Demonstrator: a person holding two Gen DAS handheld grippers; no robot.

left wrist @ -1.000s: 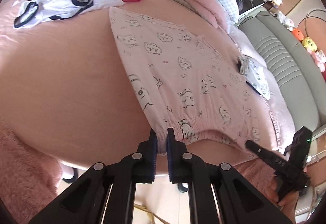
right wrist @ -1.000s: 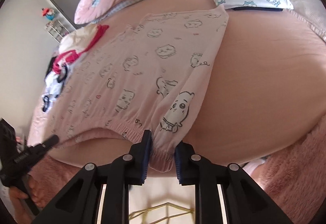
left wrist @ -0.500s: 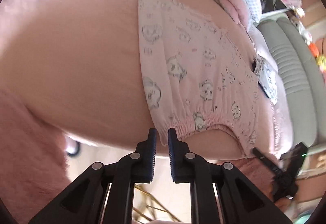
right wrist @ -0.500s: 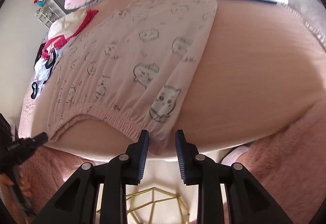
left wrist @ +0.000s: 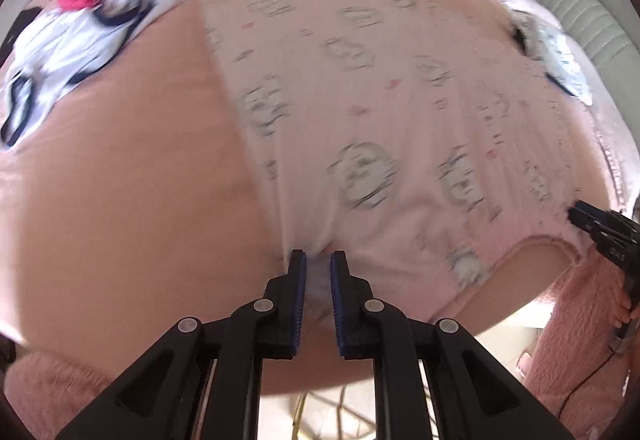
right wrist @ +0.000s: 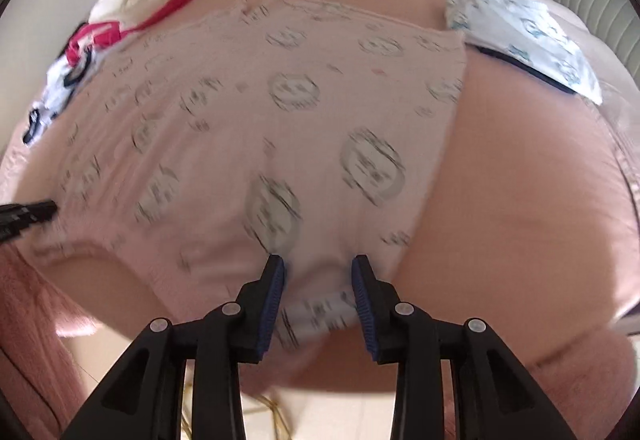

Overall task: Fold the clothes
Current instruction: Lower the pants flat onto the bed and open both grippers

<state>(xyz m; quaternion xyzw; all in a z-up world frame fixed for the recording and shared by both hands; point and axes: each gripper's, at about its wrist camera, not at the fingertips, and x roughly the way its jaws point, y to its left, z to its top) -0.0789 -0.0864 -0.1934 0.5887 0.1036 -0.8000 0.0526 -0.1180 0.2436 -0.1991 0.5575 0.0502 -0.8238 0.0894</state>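
While the pink printed garment (left wrist: 360,112) lies spread flat on the pink bed (left wrist: 120,180), the left gripper (left wrist: 318,272) sits at its near left corner, jaws narrowly apart with the hem bunched between them, though whether the pads press on it I cannot tell. Over on the right, the right gripper (right wrist: 318,274) straddles the other near corner, its jaws opening, cloth loose in the gap, and a white folded garment (right wrist: 528,36) lies beyond at the far right.
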